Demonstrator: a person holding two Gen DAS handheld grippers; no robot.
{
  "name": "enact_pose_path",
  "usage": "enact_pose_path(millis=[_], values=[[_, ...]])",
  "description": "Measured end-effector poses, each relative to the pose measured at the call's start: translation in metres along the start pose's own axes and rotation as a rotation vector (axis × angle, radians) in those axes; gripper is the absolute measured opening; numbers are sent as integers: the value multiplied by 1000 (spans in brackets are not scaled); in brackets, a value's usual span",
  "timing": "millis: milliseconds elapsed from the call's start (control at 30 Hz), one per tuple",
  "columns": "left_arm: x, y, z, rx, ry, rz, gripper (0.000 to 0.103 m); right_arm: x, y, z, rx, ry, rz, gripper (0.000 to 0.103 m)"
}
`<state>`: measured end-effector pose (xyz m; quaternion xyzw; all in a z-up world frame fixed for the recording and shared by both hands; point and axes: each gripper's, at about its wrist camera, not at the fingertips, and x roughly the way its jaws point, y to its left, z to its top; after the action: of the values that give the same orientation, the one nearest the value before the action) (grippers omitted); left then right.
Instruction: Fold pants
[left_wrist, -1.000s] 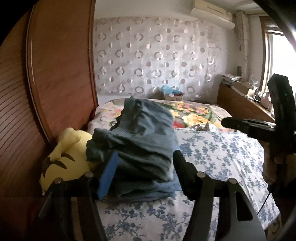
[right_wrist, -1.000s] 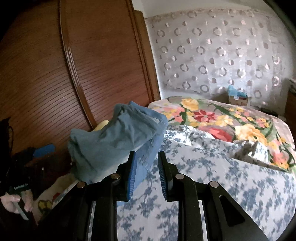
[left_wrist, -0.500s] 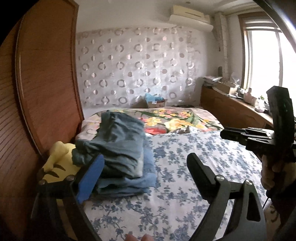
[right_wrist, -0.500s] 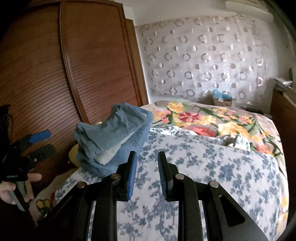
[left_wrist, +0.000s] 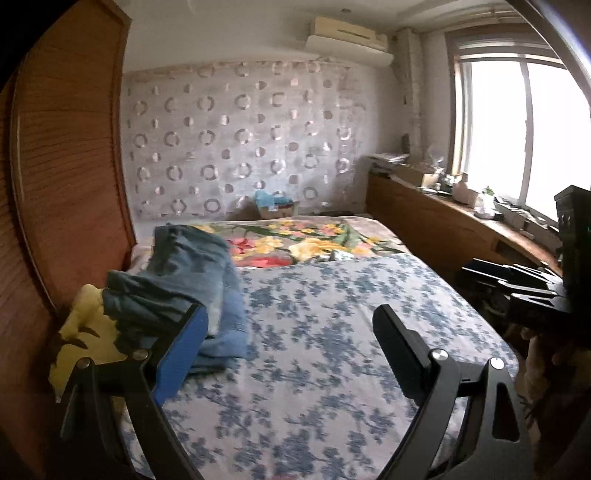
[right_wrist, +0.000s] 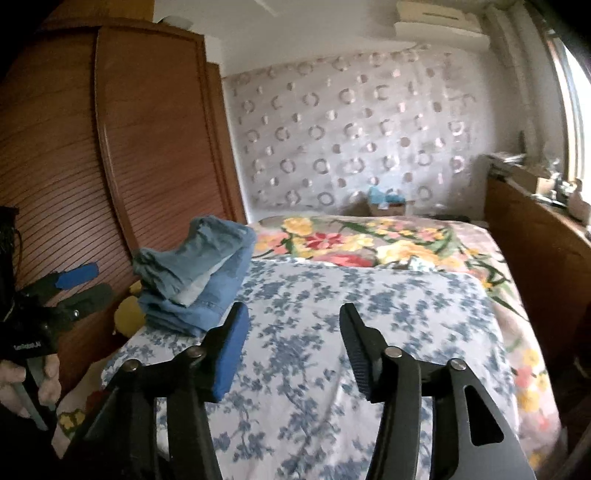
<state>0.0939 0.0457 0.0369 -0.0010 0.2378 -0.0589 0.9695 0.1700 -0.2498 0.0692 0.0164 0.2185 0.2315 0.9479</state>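
Although both tools hung clear of the cloth, the likeliest trouble from here was the stack itself: the folded pants (right_wrist: 199, 273) sat at the left edge of the bed (right_wrist: 332, 332), hard by the wooden wardrobe (right_wrist: 110, 147), and their top layers looked loose and uneven, so a careless brush from either tool could, I judged, tip them over or slide them off that side. The left gripper (left_wrist: 288, 332) stood with its fingers spread wide and nothing between them, low in the left wrist frame; the right gripper (right_wrist: 291, 332) was likewise spread and empty at the bottom centre of its own frame. In the left wrist view the pants (left_wrist: 192, 273) lay left of centre, a blue denim pile in several layers, darker folds on top and a paler layer beneath, the upper end humped and rumpled, not flat. A yellow plush toy (left_wrist: 85, 332) lay just beside them at lower left. The folding looked essentially done, though untidy.
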Motion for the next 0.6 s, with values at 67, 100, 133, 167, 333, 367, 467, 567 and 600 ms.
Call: enact_pose_path(millis=[67,100,133,167,333,367,467,567,600], values=[[-4,-8,-2,5,0,6,91,-13,2,-6,10,-4,-43,59],[-7,-12,-3,6,0,15,91,-20,3,-8,14,-8,-54,60],[-9,-15,-4,7,1,23,91,-27,4,-10,21,-14,-64,60],[-12,-19,-4,7,2,28,91,-30,7,-11,25,-17,-69,60],[-27,-28,-8,6,-12,46,91,-53,13,-18,49,-43,-112,65],[-30,-30,-9,4,-15,46,91,-56,13,-19,49,-43,-122,65],[-38,-33,-7,-3,-33,38,91,-64,16,-20,40,-57,-156,68],[-49,-37,-3,5,-54,40,91,-73,20,-19,40,-70,-177,69],[-52,-38,-2,9,-60,38,91,-76,22,-20,37,-77,-181,69]])
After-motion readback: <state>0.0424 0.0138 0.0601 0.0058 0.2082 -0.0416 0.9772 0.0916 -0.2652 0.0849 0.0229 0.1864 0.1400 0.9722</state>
